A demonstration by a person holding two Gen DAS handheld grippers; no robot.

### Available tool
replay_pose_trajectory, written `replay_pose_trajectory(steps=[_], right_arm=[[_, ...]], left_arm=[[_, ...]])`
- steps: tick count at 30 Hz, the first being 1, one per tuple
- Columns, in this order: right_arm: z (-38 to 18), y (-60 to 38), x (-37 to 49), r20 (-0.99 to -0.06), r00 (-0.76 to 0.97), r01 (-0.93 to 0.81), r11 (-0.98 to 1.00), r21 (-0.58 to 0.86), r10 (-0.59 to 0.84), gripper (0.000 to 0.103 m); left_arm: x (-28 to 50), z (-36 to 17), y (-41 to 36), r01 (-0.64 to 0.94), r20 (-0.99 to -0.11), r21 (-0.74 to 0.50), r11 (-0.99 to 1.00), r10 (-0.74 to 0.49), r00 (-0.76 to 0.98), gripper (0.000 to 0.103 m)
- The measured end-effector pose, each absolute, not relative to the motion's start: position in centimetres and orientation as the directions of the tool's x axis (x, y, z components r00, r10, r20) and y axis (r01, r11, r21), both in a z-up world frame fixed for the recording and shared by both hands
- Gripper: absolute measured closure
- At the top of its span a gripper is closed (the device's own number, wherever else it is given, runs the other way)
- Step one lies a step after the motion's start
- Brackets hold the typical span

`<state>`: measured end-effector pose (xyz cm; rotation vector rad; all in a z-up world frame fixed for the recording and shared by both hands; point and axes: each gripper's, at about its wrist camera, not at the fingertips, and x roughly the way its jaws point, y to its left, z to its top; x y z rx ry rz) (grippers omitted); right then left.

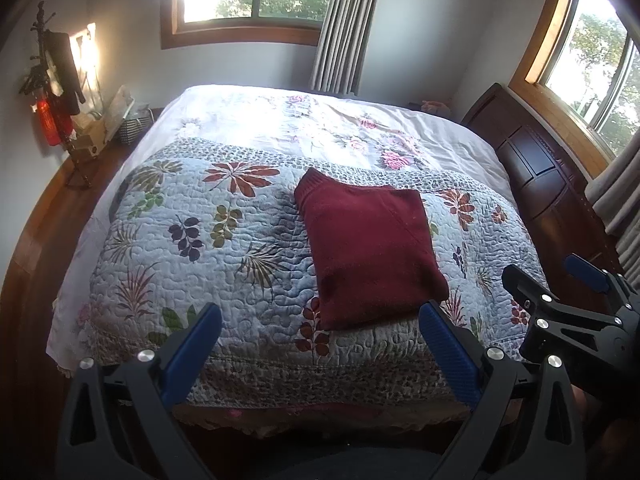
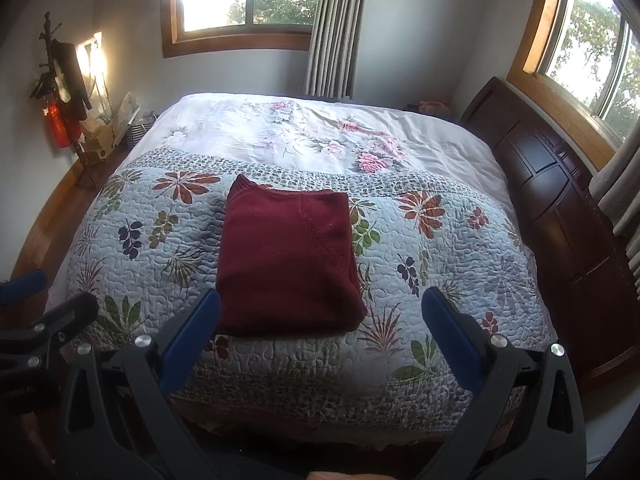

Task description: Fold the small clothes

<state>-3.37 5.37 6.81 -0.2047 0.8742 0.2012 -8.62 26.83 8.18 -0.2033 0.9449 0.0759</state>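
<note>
A dark red knit sweater point(image 1: 368, 248) point(image 2: 288, 260) lies folded into a rectangle on the leaf-patterned quilt point(image 1: 192, 264) point(image 2: 440, 256) near the bed's front edge. My left gripper point(image 1: 320, 316) hovers open above the front edge, its blue pads wide apart and empty, the sweater just ahead of its right pad. My right gripper point(image 2: 320, 304) is likewise open and empty, with the sweater's near edge beside its left pad. Each view catches the other gripper at its side: the right gripper point(image 1: 560, 280) and the left gripper point(image 2: 48, 296).
A floral sheet point(image 1: 304, 128) covers the far half of the bed. A dark wooden headboard point(image 1: 548, 184) runs along the right. A coat stand point(image 1: 52, 92) and boxes stand on the floor at the left. Curtains point(image 1: 344, 28) hang by the far window.
</note>
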Motion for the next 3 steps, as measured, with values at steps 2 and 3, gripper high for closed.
replay_pose_trajectory(steps=[2, 3], right_arm=[[6.72, 5.75, -3.42, -0.778, 0.624, -0.25, 0.963, -0.1, 0.081, 0.003], [6.7, 5.99, -3.47, -0.778, 0.623, -0.247, 0.963, -0.103, 0.077, 0.003]], left_arm=[[-8.48, 8.12, 27.33, -0.146, -0.811, -0.144, 0.979, -0.032, 0.584, 0.004], [-8.43, 8.11, 27.49, -0.142, -0.811, -0.144, 0.979, -0.035, 0.584, 0.004]])
